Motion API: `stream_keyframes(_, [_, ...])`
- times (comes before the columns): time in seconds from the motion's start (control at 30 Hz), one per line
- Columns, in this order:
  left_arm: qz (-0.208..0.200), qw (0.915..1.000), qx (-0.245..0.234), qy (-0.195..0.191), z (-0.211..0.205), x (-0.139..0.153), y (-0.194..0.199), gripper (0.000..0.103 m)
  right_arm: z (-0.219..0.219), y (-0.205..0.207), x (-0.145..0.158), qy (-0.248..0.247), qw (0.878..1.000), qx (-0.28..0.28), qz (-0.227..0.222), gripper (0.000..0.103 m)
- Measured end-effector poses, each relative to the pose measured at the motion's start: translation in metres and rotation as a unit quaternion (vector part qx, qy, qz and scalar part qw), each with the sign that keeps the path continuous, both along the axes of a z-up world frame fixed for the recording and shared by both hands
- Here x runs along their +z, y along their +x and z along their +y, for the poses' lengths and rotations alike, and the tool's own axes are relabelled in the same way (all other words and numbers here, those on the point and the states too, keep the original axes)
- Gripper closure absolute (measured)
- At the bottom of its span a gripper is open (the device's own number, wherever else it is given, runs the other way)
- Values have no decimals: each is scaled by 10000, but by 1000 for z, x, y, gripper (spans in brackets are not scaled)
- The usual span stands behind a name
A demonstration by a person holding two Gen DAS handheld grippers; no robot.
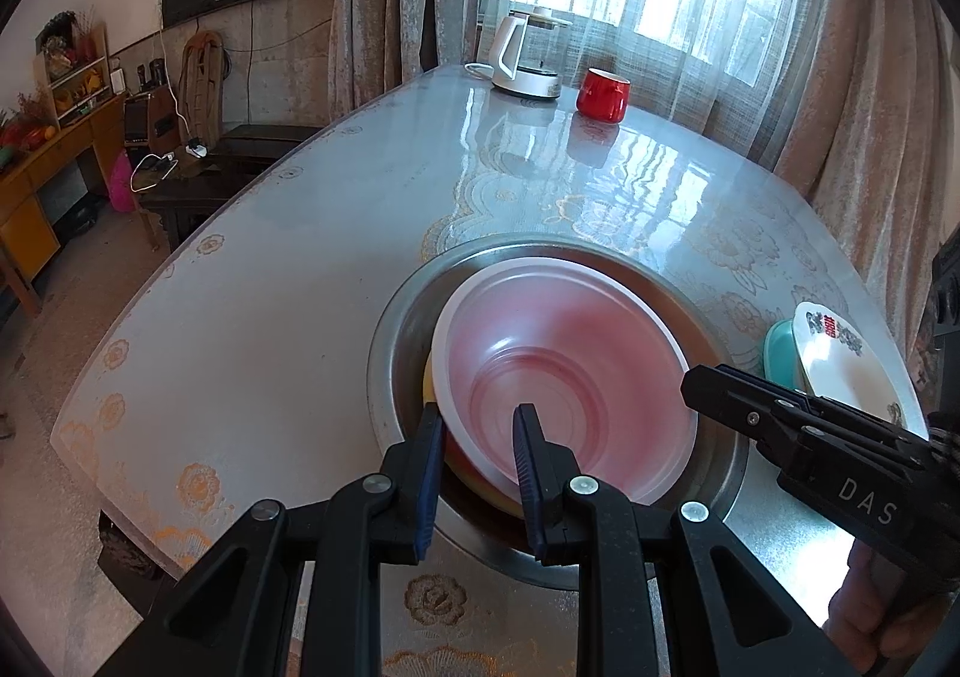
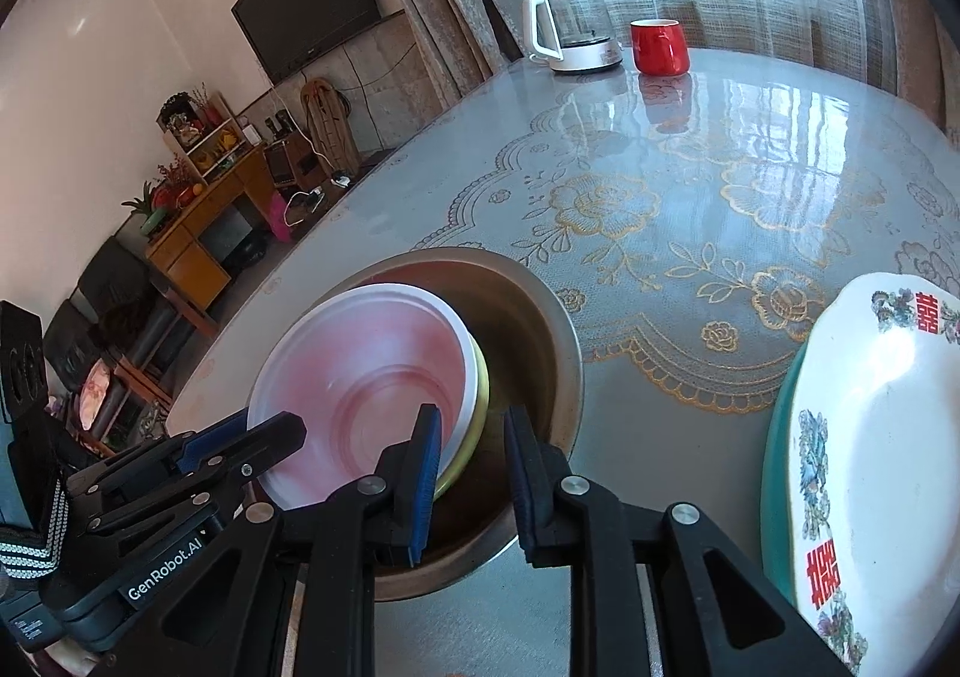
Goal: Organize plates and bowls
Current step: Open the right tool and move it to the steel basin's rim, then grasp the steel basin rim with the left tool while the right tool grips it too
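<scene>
Nearest the cameras, the left gripper (image 1: pixel 477 440) is seen with its jaws straddling the near rim of a pink plastic bowl (image 1: pixel 564 377), one finger outside the wall and one inside; whether the rim is actually pinched cannot be told. The bowl is tilted and nested over a yellow bowl (image 2: pixel 474 437), and both are held inside a wide steel basin (image 1: pixel 396 329), probably so that the bowls are gathered in one stack. The right gripper (image 2: pixel 471 467) is held just beside the stack with its jaws apart and nothing between them, over the basin's inner wall near the yellow rim, as if placed to steady or take the next piece. To the right, well apart from the basin, a white plate (image 2: pixel 888 437) printed with flowers and red characters is stacked on a teal dish (image 2: pixel 774 449), which suggests plates are being kept separate. Farther along the desk (image 1: pixel 270 281), a red mug (image 1: pixel 602 94) and a white kettle (image 1: pixel 522 59) are left by the curtained window
</scene>
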State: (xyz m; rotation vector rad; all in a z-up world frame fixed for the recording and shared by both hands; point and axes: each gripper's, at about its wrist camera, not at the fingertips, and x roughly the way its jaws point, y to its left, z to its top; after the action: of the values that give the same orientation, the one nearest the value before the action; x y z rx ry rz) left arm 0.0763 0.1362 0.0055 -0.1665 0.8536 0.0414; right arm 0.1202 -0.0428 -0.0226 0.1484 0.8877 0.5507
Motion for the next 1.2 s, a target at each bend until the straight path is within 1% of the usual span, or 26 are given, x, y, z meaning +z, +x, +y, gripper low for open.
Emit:
stream_keyframes(0.4, [-113,9999,-8,18,-4,7,-10,80,-17,-6,4,319,9992,-232,-54,81])
stream_keyframes(0.6, [-182,9998,21,-8,-4,10,-18,80,-30,-6,-2,453,9979,-441,105,78])
stream_keyframes(0.77, [-253,9996,124,-81,6,13,-26,80,-36,-6,-10,525,9970,-511,252,78])
stream_keyframes(1.2, [-236,9989,365,-178,29,10,-33,80,-34,-11,-12,587,9969,-461,254,77])
